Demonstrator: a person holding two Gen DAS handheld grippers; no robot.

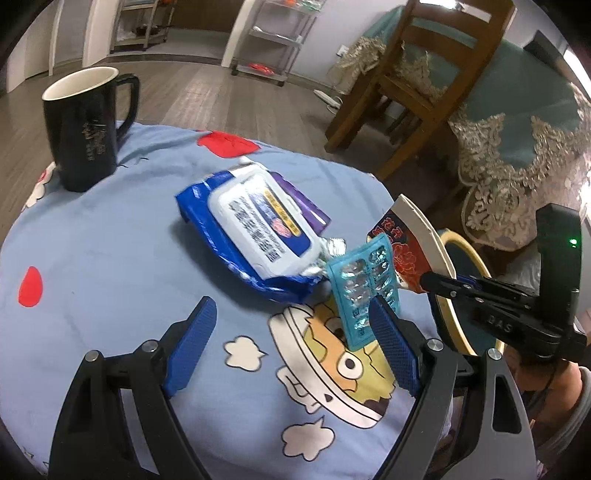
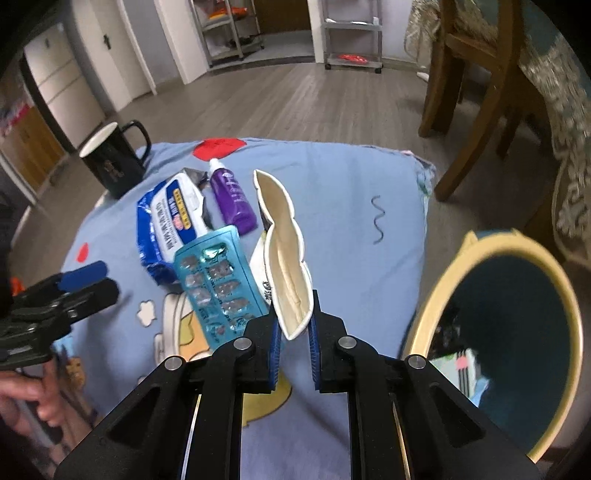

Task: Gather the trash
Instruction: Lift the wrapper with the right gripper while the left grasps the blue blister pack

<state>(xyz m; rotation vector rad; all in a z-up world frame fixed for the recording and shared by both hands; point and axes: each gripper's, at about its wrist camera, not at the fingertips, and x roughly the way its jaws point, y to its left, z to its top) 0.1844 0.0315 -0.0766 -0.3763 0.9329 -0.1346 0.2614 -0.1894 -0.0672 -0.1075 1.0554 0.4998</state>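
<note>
A black mug [image 1: 88, 129] stands at the far corner of the table's blue cartoon cloth [image 1: 110, 240], a wooden chair [image 1: 424, 74] beyond it beside lace-edged teal drapery [image 1: 517, 147], metal shelving [image 2: 351, 33] along the wall.

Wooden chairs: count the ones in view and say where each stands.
1. The wooden chair stands on the floor beyond the table's far right edge, pushed against the lace-trimmed teal tablecloth. That cloth could hide others.
</note>
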